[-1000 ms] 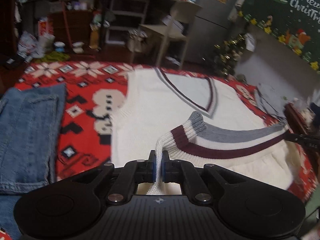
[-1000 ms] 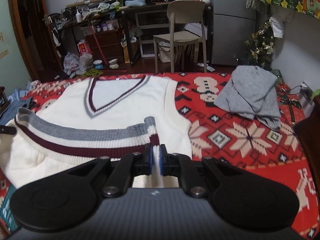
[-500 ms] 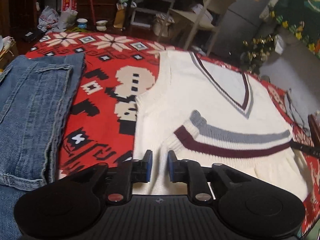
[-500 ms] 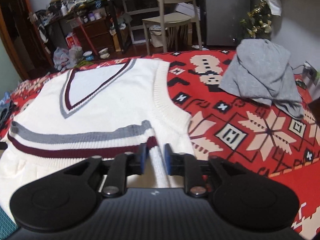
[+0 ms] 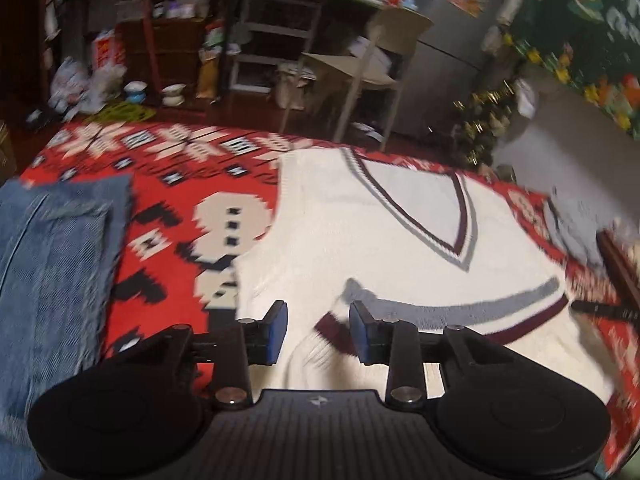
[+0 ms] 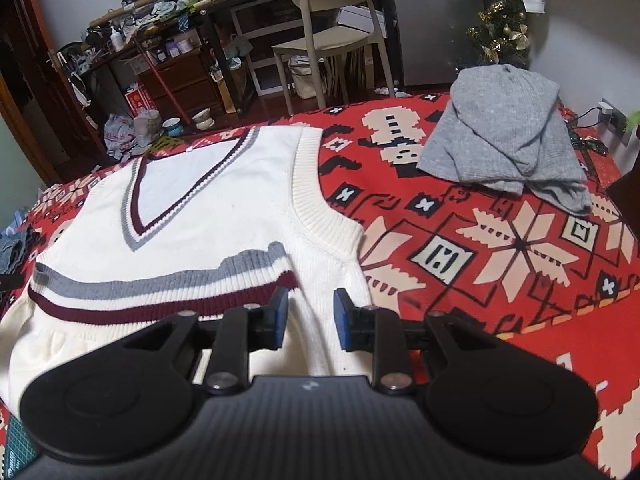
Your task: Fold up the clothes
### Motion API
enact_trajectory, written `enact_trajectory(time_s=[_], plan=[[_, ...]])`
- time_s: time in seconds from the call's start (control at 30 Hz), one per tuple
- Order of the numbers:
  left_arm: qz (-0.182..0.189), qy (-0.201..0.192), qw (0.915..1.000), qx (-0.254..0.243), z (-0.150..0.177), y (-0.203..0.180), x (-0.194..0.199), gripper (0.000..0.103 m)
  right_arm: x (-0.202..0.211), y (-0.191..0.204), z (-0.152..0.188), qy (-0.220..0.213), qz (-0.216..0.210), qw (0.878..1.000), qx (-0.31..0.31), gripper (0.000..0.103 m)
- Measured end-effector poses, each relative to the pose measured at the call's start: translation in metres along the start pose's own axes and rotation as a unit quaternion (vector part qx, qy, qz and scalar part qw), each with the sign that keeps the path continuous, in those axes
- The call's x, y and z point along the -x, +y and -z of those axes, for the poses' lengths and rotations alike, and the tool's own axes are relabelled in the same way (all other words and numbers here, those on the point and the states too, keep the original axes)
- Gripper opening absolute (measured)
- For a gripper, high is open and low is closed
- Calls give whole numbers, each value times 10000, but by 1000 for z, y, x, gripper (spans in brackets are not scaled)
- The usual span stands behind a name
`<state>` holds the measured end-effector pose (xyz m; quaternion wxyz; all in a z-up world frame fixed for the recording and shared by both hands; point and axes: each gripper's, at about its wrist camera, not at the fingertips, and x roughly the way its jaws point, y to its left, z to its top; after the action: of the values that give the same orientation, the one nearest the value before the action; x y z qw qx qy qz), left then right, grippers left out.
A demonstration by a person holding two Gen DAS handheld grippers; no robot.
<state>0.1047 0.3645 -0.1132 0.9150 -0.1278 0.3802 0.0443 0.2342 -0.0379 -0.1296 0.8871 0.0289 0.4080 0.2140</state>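
White knit fills the middle of the left wrist view: a sweater vest [image 5: 360,240] with a V-neck edged in grey and dark red. It lies flat on a red patterned blanket [image 5: 168,208]. The bottom hem [image 5: 480,312], with its grey and dark red stripes, is folded up over the body of the vest and runs across the lower right of the frame. The left gripper [image 5: 318,330] sits at the bottom middle, right over the left end of that hem. Its blue pads [image 5: 278,328] stand apart and are opening, and they do not press on the cloth between them. Blue jeans [image 5: 52,280] lie at the left edge of the frame, on the blanket, beside the vest but apart from it. This view is blurry. A pale chair [image 5: 368,64] stands on the floor at the top middle.

In the right wrist view the same sweater vest [image 6: 208,200] fills the left half of the frame, with its striped hem [image 6: 160,284] folded up across the lower left. The right gripper [image 6: 307,318] is at the bottom middle, at the right end of the hem. Its blue pads [image 6: 280,316] are parted a little way, with white knit between them but not squeezed. A grey garment [image 6: 508,144] lies bunched at the upper right on the blanket [image 6: 500,260], well apart from the vest. The chair [image 6: 332,16] is at the top middle.
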Motion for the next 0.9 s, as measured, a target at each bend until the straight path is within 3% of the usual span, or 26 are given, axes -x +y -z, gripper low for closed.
enact_trajectory(time_s=[0.13,0.2,0.27,0.43,0.6,0.73,0.83,0.9], plan=[[-292,174,9982,-501,5,-12,-18,33,-4,1,3,42,-26,10000,64,27],[-263,177,9987,-409,7,-8,-21,19,-5,1,3,16,-48,10000,63,27],[-344,146,9990,-238,5,-3,-21,13,-6,2,4,-11,-4,9999,111,25],[-647,59,9969,-452,9,-9,-22,12,-8,9,5,-46,173,9992,346,22],[-984,71,9928,-675,12,-19,-12,21,1,4,1,-81,257,9995,141,23],[-885,167,9956,-250,8,1,1,23,21,-7,1,-129,248,9996,0,23],[-435,434,9973,409,0,26,14,23,39,-15,2,-111,102,9995,-274,23],[-261,505,9968,565,-6,33,33,23,52,-16,0,-152,57,9993,-337,24]])
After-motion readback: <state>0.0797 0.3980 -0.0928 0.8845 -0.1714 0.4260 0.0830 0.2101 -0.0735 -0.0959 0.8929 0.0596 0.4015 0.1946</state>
